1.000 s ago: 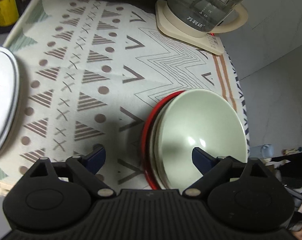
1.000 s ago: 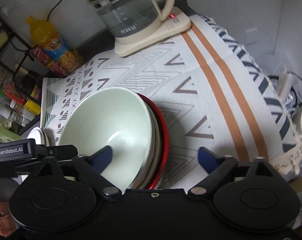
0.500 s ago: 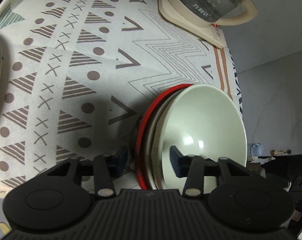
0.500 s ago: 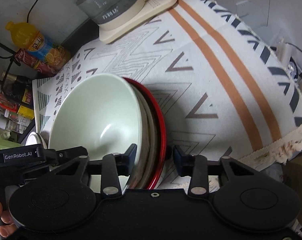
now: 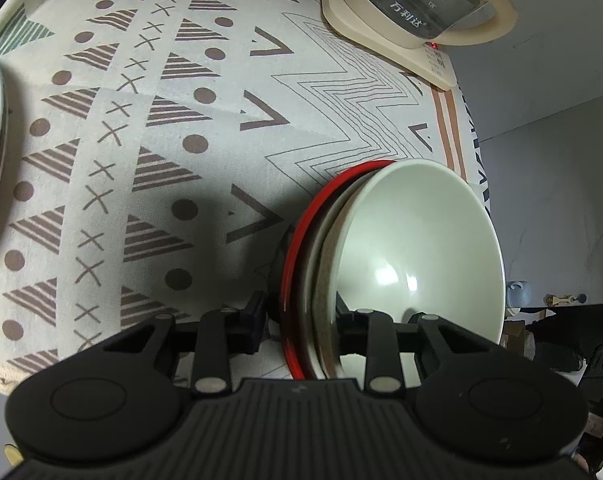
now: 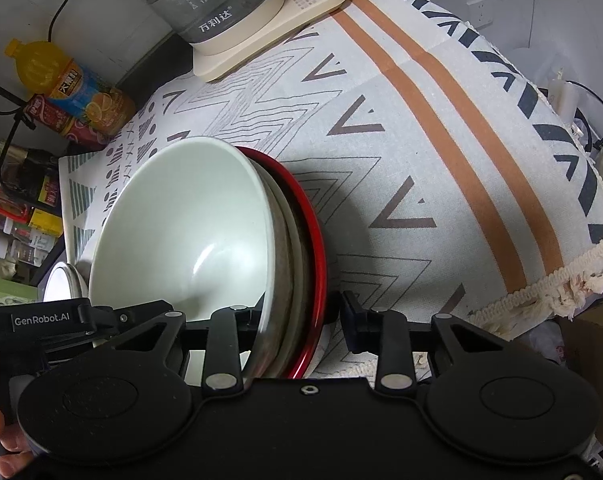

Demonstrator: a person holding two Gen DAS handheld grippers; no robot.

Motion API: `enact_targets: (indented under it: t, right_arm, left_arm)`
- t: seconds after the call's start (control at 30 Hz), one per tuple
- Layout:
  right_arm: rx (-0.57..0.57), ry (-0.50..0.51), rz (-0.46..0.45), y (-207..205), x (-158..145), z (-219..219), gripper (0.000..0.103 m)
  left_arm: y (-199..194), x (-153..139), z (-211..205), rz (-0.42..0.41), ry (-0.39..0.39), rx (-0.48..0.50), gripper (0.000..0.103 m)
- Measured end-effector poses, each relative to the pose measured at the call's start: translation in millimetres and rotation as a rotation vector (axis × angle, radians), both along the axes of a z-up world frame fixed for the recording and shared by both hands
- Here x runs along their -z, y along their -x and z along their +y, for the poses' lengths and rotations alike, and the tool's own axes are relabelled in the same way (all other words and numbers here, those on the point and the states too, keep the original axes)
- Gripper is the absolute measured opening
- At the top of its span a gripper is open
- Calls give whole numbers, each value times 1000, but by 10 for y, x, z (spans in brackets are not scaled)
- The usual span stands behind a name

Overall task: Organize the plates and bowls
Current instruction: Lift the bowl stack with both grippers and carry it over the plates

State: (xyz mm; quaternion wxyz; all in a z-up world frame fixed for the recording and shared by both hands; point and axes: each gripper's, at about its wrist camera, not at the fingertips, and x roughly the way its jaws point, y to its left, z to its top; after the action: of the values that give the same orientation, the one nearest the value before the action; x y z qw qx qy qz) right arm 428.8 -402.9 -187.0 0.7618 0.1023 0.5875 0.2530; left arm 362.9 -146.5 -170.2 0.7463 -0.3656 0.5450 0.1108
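Left wrist view: we now clamp the left tool (image 5: pixel 299 326) and right tool (image 6: pixel 299 320) onto the bowl stack (image 5: pixel 401 256), open a second ago, ready to lift off the worktop (image 5: pixel 181 140).

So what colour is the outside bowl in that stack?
The outermost bowl is bright red; its rim shows best in the right wrist view.
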Motion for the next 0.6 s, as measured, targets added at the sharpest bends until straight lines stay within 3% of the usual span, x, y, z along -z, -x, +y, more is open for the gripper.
enact_targets:
  t: [0.27, 0.6]
  right_arm:
    - [-66, -38, -44, 94, -173, 64, 33]
    - [-216, -112, -81, 259, -410, 488, 33]
  left_arm:
    - [267, -235, 3, -39, -43, -71, 30]
    - [739, -595, 303, -64, -118, -209, 30]
